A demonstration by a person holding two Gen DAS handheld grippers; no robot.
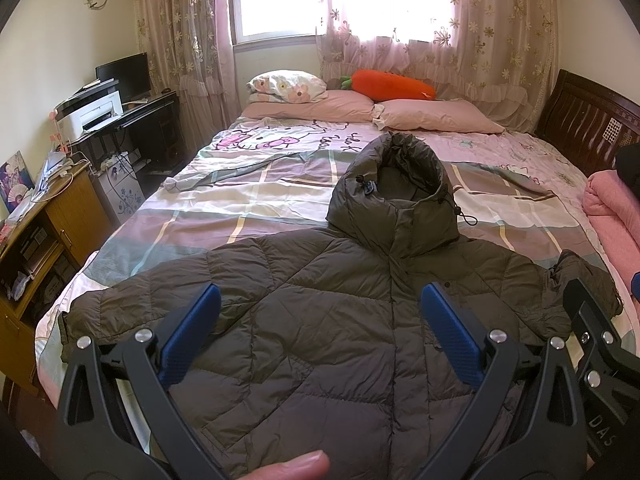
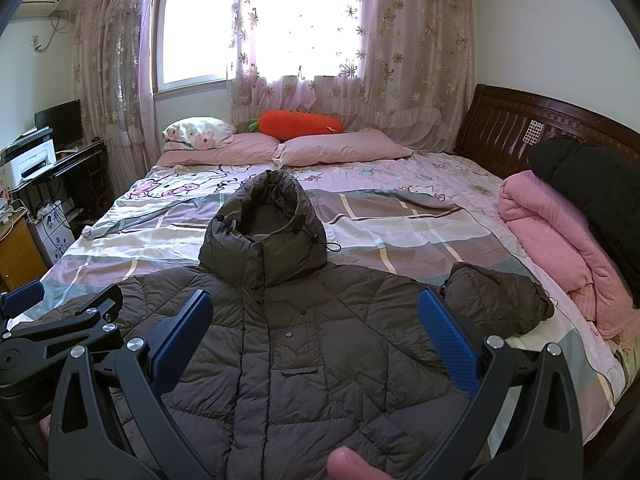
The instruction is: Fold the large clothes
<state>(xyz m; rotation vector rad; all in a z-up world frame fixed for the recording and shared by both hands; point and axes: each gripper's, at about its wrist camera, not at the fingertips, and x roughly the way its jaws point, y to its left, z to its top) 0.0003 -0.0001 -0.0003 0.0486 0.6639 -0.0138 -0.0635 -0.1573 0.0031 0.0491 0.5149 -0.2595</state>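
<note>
A dark olive quilted puffer jacket [image 1: 320, 312] lies front up on the bed, hood [image 1: 394, 184] pointing to the pillows, left sleeve spread out, right sleeve [image 2: 496, 304] bunched up. It also shows in the right wrist view [image 2: 304, 344]. My left gripper [image 1: 320, 300] is open and empty, hovering over the jacket's chest. My right gripper [image 2: 316, 308] is open and empty, over the chest a little further right. The right gripper's body [image 1: 596, 336] shows at the left view's right edge; the left gripper's body [image 2: 60, 320] shows at the right view's left edge.
The bed [image 1: 248, 200] has a plaid and cartoon sheet, pink pillows [image 1: 432, 118] and a carrot plush [image 1: 394, 85] at the far side. A rolled pink blanket [image 2: 560, 240] with a black garment [image 2: 600, 200] lies at the right. A desk with printer [image 1: 90, 114] and a wooden cabinet [image 1: 44, 240] stand left.
</note>
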